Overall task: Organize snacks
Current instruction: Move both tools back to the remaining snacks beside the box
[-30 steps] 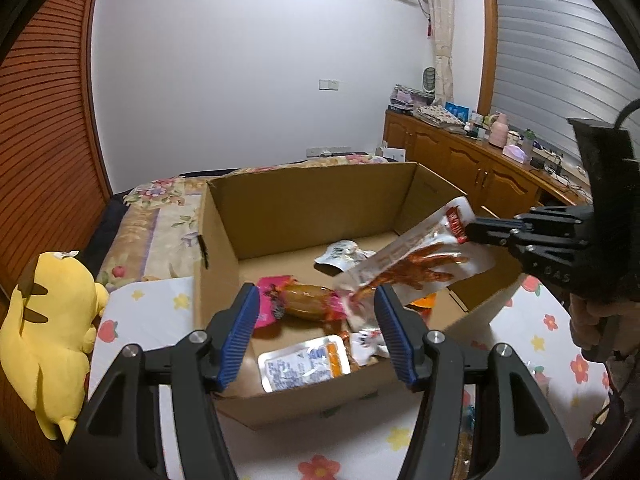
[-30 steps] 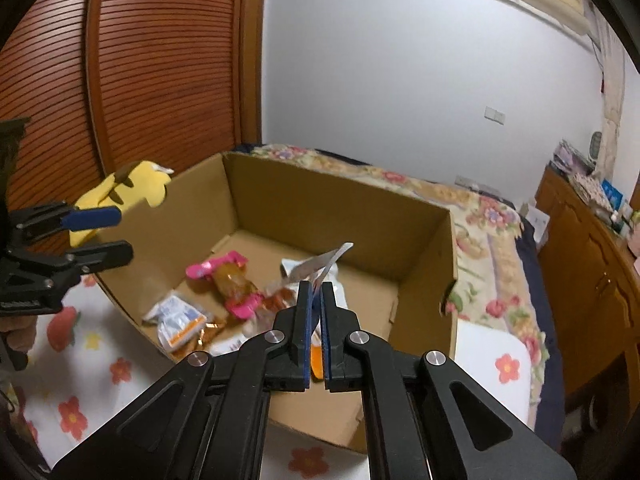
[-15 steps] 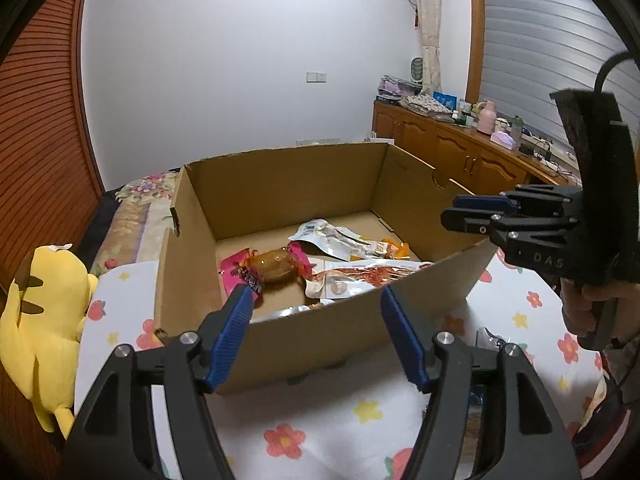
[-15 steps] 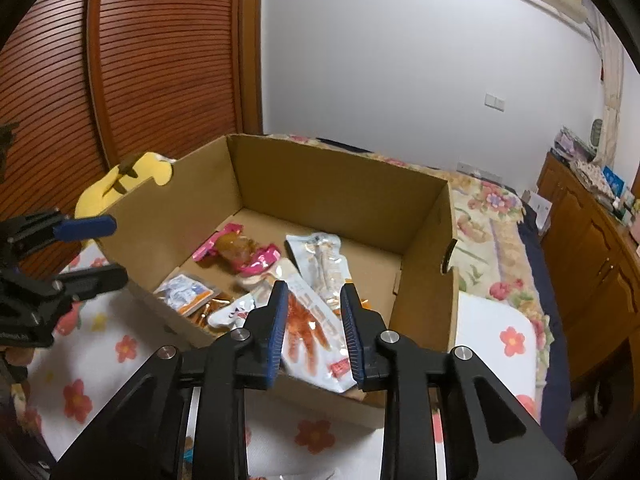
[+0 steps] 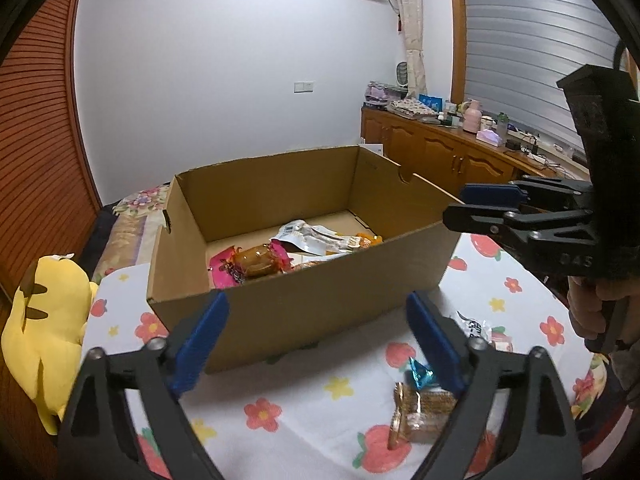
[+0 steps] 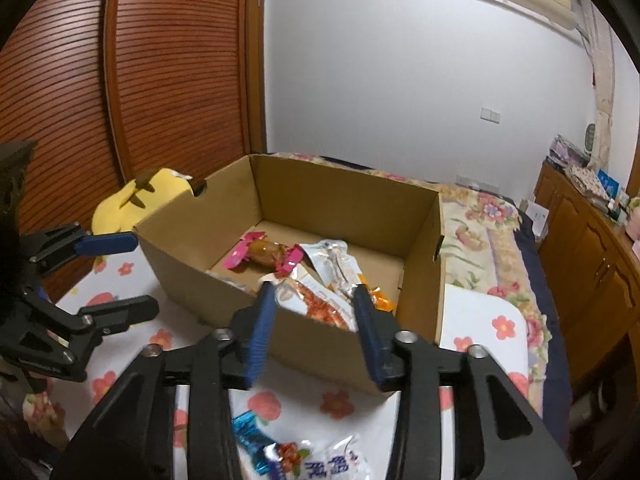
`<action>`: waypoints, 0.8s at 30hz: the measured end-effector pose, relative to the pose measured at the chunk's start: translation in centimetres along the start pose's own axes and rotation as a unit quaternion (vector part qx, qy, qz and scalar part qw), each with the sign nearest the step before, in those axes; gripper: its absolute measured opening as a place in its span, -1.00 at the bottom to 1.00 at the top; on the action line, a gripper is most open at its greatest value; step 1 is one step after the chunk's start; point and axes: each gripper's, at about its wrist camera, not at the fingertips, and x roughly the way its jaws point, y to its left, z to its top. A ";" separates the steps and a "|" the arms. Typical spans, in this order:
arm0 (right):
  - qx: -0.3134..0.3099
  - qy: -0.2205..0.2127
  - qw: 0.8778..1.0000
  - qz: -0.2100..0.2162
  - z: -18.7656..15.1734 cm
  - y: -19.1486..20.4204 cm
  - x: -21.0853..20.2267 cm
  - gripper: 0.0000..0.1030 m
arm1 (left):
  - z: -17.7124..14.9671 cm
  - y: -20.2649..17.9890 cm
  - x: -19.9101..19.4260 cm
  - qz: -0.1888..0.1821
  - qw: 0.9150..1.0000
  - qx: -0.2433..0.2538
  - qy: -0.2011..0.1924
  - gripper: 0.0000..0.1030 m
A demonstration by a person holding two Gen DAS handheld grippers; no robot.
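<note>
An open cardboard box stands on the flowered table. Inside lie a pink-wrapped brown snack, a white packet and a clear packet with red-orange pieces. My left gripper is open and empty, in front of the box's near wall. My right gripper is open and empty, just outside the box's near rim; it also shows in the left wrist view. Loose on the table lie a gold packet, a blue candy and a white printed packet.
A yellow plush toy lies left of the box. A bed with a floral cover lies behind the box. A wooden sideboard with small items stands along the right wall. A slatted wooden wardrobe lines the left.
My right gripper opened and dropped the red-orange packet into the box, then drew back outside the rim. My left gripper pulled back and lower, bringing loose snacks on the table into view.
</note>
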 end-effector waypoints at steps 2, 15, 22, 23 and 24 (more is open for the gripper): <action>0.007 -0.003 1.000 0.004 -0.6 0.1 -0.7 -0.01 | -0.6 -0.3 -0.2 -0.006 1.000 -0.001 0.002 0.81; 0.045 0.015 0.999 -0.004 -7.5 0.3 -3.0 0.66 | -5.9 -1.2 0.7 -0.019 0.998 -0.043 0.049 0.83; 0.082 0.037 0.996 -0.012 -11.0 -0.6 -2.9 0.66 | -7.9 -1.9 0.6 -0.012 0.997 -0.054 0.046 0.96; 0.084 0.039 0.996 -0.014 -11.4 -0.7 -2.8 0.66 | -8.1 -2.3 0.6 -0.009 0.998 -0.049 0.049 0.96; 0.087 0.041 0.995 -0.015 -11.7 -0.7 -2.7 0.66 | -8.3 -2.4 0.6 -0.010 0.998 -0.047 0.050 0.96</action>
